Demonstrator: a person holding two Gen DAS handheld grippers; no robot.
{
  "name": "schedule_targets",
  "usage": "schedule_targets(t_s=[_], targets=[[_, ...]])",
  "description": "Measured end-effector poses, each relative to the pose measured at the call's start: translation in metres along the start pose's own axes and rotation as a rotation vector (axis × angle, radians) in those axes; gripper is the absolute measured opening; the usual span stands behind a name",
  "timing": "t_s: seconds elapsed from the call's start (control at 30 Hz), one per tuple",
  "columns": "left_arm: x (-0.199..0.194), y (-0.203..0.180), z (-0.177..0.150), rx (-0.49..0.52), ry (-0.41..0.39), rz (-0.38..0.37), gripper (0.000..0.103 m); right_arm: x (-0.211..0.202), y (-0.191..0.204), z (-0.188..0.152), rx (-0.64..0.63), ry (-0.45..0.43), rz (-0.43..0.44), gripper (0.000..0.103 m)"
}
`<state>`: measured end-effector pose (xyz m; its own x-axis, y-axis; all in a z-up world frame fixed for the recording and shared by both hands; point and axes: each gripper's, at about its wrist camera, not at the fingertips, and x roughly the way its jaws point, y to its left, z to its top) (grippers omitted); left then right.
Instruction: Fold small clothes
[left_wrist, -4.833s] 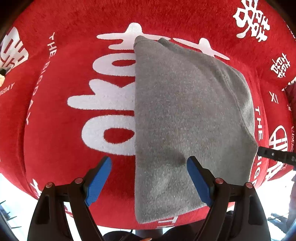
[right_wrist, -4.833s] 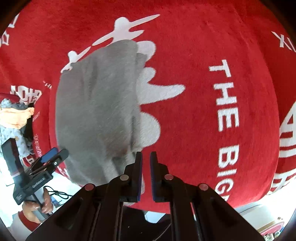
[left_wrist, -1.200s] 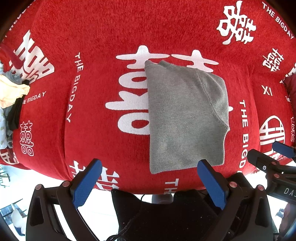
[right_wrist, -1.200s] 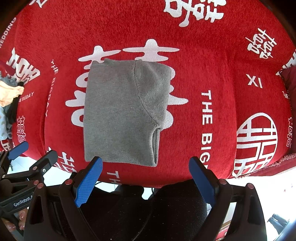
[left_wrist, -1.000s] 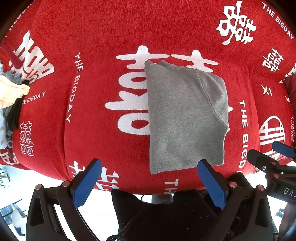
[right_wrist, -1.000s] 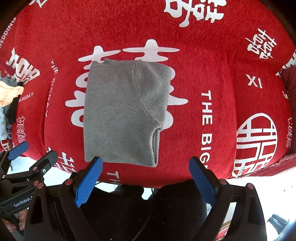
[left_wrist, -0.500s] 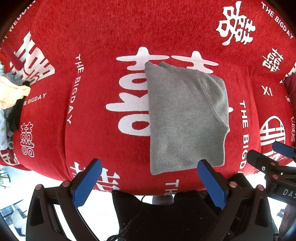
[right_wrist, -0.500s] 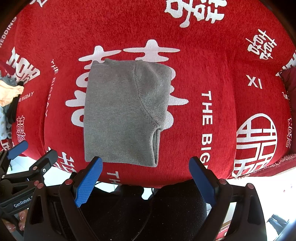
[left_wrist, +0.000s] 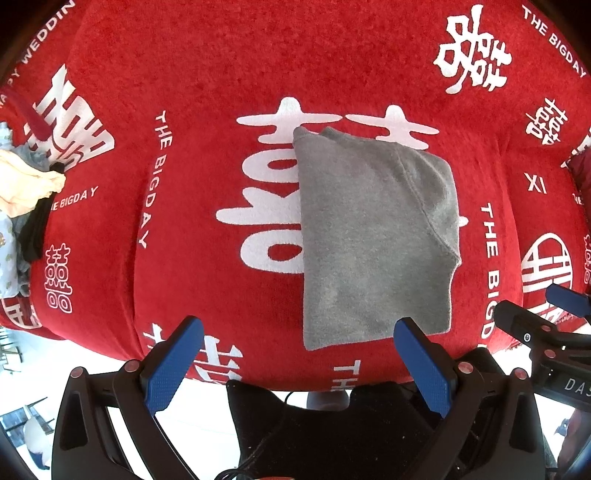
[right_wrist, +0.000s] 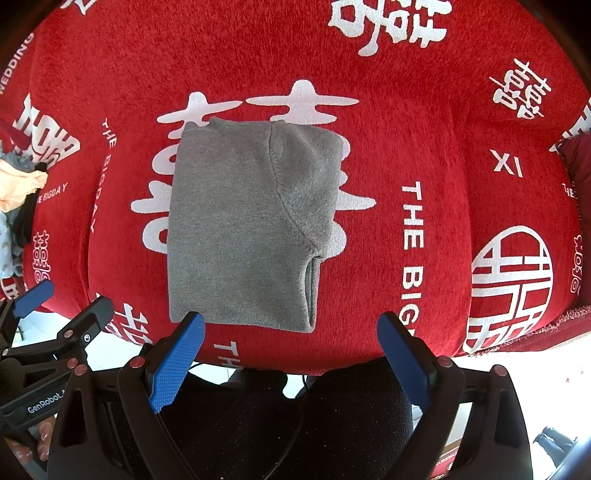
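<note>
Left wrist: I see my left gripper (left_wrist: 299, 363) spread wide and empty, hovering at the near edge of the red cloth (left_wrist: 207, 66), with the folded grey garment (left_wrist: 373, 240) flat ahead. Right wrist: my right gripper (right_wrist: 291, 363) gapes empty too; garment (right_wrist: 243, 229) lies ahead-left, clothes pile (right_wrist: 18, 192) far left.

Right gripper (right_wrist: 291, 354) hangs wide apart over the near edge, empty. Grey folded garment (right_wrist: 243, 229) lies flat on the red printed cloth (right_wrist: 424, 122). Left gripper (right_wrist: 62, 306) sits near left; clothes pile (right_wrist: 18, 199) far left.
</note>
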<state>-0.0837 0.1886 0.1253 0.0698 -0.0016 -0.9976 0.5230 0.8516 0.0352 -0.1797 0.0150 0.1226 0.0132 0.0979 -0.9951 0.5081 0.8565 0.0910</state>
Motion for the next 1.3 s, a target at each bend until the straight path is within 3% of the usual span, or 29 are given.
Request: schedule_targets(t_s=[1.07, 1.3], targets=[[0.0003, -0.0002, 0.0026, -0.025, -0.002, 0.005, 0.103, -0.0023, 0.006, 0.0015, -0.003, -0.004, -0.009, 0.096], [-0.0036, -0.0027, 0.0016, -0.002, -0.035, -0.004, 0.103, -0.0021, 0.0066, 0.0011, -0.004, -0.005, -0.009, 0.096]])
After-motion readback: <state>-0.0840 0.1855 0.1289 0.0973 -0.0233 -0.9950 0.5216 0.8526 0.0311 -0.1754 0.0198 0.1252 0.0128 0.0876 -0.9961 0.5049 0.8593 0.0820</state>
